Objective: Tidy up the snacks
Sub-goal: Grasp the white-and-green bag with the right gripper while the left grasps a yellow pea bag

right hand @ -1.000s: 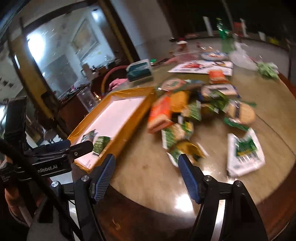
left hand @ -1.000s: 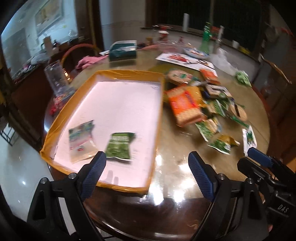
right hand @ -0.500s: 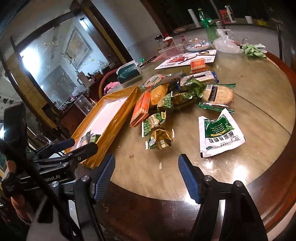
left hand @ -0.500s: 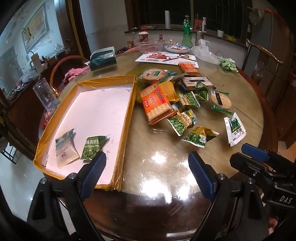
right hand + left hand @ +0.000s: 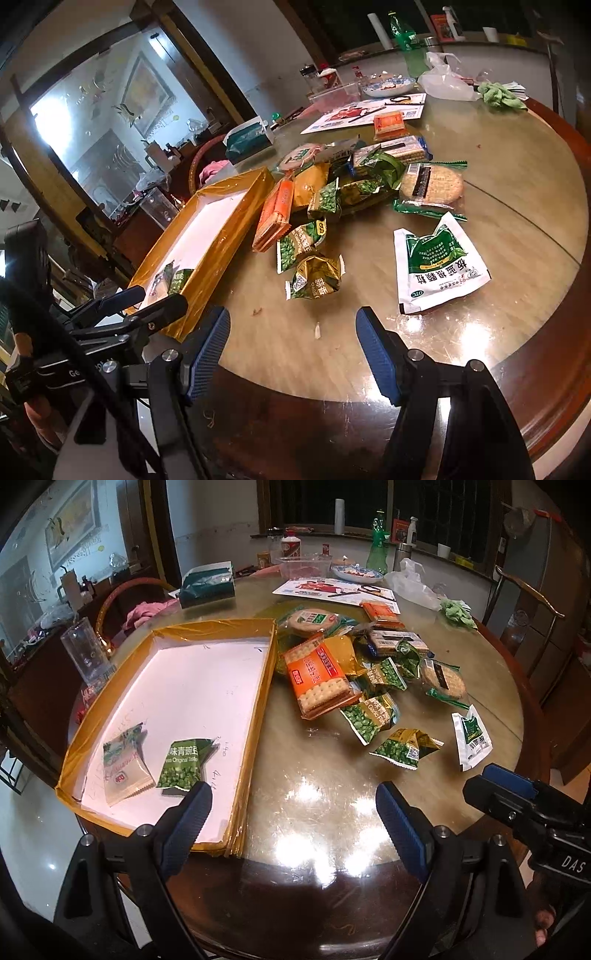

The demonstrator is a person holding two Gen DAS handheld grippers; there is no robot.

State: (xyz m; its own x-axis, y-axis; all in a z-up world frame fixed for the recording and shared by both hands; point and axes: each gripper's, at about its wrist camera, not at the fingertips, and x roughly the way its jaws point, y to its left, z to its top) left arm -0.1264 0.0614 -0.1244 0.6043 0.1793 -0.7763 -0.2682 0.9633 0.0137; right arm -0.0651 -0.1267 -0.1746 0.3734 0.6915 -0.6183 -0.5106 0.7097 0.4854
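Observation:
A yellow-rimmed tray (image 5: 258, 701) with a white floor lies on the round table and holds a green pea packet (image 5: 183, 762) and a pale snack packet (image 5: 123, 762). Its rim also shows in the right wrist view (image 5: 218, 251). To its right lies a pile of snacks: an orange cracker pack (image 5: 317, 681), a green pea packet (image 5: 369, 718), a gold pea packet (image 5: 406, 747) and a white-green sachet (image 5: 472, 736). My left gripper (image 5: 293, 825) is open and empty over the table's near edge. My right gripper (image 5: 291, 347) is open and empty, just short of the gold packet (image 5: 316, 277) and the sachet (image 5: 437, 262).
At the table's far side stand a green tissue box (image 5: 207, 585), a paper sheet (image 5: 332, 589), a plate (image 5: 356, 572), a green bottle (image 5: 376, 542) and a plastic bag (image 5: 413, 585). A clear cup (image 5: 86, 653) stands left of the tray. A chair (image 5: 528, 602) stands at right.
Both grippers have pulled back and swung right from over the tray; the view now takes in the snack pile. Both stay open and empty. The packets have not moved.

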